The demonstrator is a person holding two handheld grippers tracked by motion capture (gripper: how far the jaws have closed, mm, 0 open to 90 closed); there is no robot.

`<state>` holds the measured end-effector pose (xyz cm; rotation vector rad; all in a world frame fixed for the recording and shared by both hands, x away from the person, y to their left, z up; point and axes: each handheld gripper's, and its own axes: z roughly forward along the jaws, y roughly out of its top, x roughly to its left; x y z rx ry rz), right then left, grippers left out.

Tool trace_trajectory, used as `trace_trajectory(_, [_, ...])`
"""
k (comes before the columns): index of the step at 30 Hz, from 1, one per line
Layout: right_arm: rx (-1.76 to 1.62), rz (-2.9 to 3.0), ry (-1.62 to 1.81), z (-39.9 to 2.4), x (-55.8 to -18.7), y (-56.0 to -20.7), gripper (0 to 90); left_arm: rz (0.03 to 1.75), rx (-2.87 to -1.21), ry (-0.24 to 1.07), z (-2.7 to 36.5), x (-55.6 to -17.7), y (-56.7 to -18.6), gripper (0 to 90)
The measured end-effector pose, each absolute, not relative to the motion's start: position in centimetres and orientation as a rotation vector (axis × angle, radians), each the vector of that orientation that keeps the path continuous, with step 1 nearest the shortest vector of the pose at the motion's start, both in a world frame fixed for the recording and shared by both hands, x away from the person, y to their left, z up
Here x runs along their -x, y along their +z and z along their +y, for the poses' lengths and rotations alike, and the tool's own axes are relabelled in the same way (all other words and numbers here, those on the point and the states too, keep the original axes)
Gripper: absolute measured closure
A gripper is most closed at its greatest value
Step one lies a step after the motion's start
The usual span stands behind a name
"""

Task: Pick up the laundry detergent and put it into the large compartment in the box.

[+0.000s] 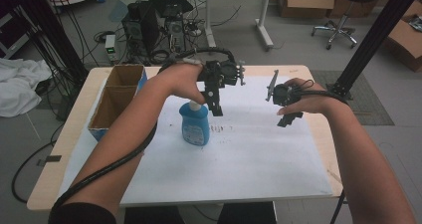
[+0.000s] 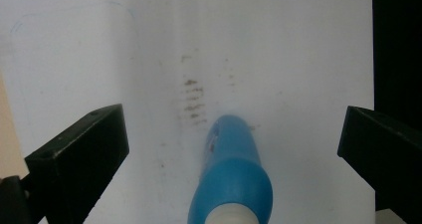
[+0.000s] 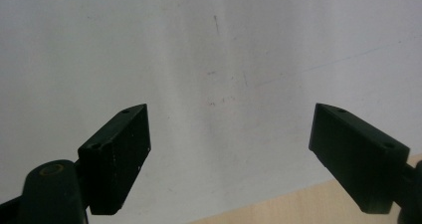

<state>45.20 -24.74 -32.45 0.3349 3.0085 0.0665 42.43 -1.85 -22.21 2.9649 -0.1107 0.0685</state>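
The blue bottle [image 1: 195,124] stands upright on the white sheet mid-counter [image 1: 259,159]. Left gripper [image 1: 215,104] hovers over it, fingers wide; right gripper [image 1: 288,118] waits aside, wide too. Smooth plastic looks slippery, likely tippy: grab the waist.

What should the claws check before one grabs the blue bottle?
1. Blue bottle standing upright on the white sheet: ok.
2. Left claw open wide enough: ok.
3. Bottle between the left claw's jaws: ok, seen in the left gripper view.
4. Jaws touching the bottle: not ok, gaps on both sides.
5. Right claw open and away from the bottle: ok.
6. Cardboard box out of the way: ok.
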Motion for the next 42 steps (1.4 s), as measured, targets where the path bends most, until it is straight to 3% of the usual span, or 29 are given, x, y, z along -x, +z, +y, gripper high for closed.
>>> trace_trajectory(22, [-0.334,2.992,0.054,-24.2,-44.7,-31.8,16.6,-0.163,-2.912,0.098,1.1,-41.6,-19.5,0.1])
trace_trajectory(42, [-0.341,2.989,0.061,-23.7,-44.5,-32.3,16.6,-0.196,-2.930,0.073,4.5,-41.5,-21.3,0.1])
